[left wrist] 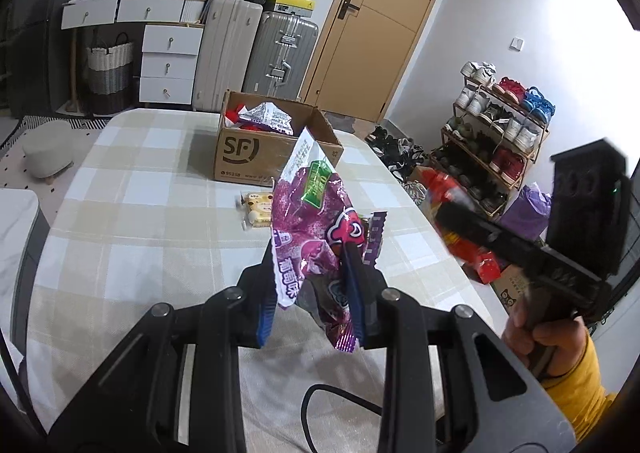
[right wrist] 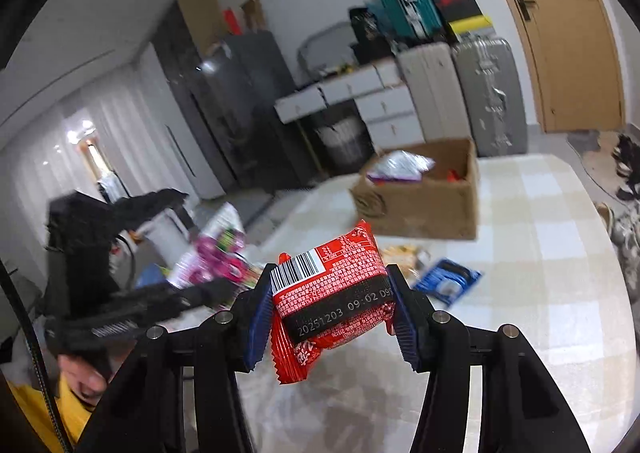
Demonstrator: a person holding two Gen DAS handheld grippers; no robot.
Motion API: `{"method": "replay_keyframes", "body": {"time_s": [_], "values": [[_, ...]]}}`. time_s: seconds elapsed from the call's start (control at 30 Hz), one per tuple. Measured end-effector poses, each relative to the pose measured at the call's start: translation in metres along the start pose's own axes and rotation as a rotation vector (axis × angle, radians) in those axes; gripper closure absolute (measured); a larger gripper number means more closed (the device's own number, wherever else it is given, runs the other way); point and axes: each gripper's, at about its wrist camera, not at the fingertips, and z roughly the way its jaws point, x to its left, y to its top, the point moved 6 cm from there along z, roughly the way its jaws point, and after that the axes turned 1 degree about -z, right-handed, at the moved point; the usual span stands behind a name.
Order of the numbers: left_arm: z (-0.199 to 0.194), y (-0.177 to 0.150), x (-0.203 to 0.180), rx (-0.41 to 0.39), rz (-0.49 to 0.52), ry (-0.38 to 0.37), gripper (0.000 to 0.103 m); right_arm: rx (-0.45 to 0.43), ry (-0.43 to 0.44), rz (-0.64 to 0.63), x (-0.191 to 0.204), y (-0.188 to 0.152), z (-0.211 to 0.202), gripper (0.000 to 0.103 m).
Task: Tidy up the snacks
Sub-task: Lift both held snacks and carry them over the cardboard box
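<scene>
Left claw [left wrist: 312,293] is clamping a purple snack bag [left wrist: 310,229], its blue pads [left wrist: 354,293] pressing the lower part; the bag is standing up above the checked worktop [left wrist: 140,213], clear of the cloth.

Right claw [right wrist: 330,313] is gripping a red snack packet [right wrist: 332,301] between both pads, barcode side facing the camera, packet lifted off the worktop.

Cardboard box [left wrist: 256,157] is sitting on the worktop at 12 o'clock from the left claw, open, with wrappers inside.

A small yellow snack pack [left wrist: 258,209] is lying on the cloth just in front of the box, at 11 o'clock from the purple bag.

A blue packet [right wrist: 448,281] is lying flat on the worktop at 2 o'clock from the right claw, near the box.

A hand [left wrist: 548,337] in a yellow sleeve is holding the right claw's handle, at 3 o'clock in the left wrist view.
</scene>
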Motion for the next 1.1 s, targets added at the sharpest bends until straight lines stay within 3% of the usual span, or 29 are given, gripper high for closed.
{"method": "replay_keyframes", "body": {"time_s": [0.17, 0.47, 0.87, 1.1], "values": [[-0.022, -0.005, -0.008, -0.007, 0.009, -0.021, 0.076, -0.014, 0.02, -0.017, 0.019, 0.004, -0.01, 0.05], [-0.034, -0.006, -0.016, -0.003, 0.023, -0.038, 0.076, -0.003, 0.0, -0.026, 0.018, 0.001, -0.011, 0.05], [-0.047, 0.025, -0.031, -0.026, 0.069, -0.02, 0.076, -0.037, -0.011, -0.052, 0.018, 0.017, -0.019, 0.05], [-0.032, 0.051, -0.034, -0.023, 0.071, -0.035, 0.076, -0.05, -0.009, -0.113, 0.024, 0.04, -0.013, 0.05]]}}
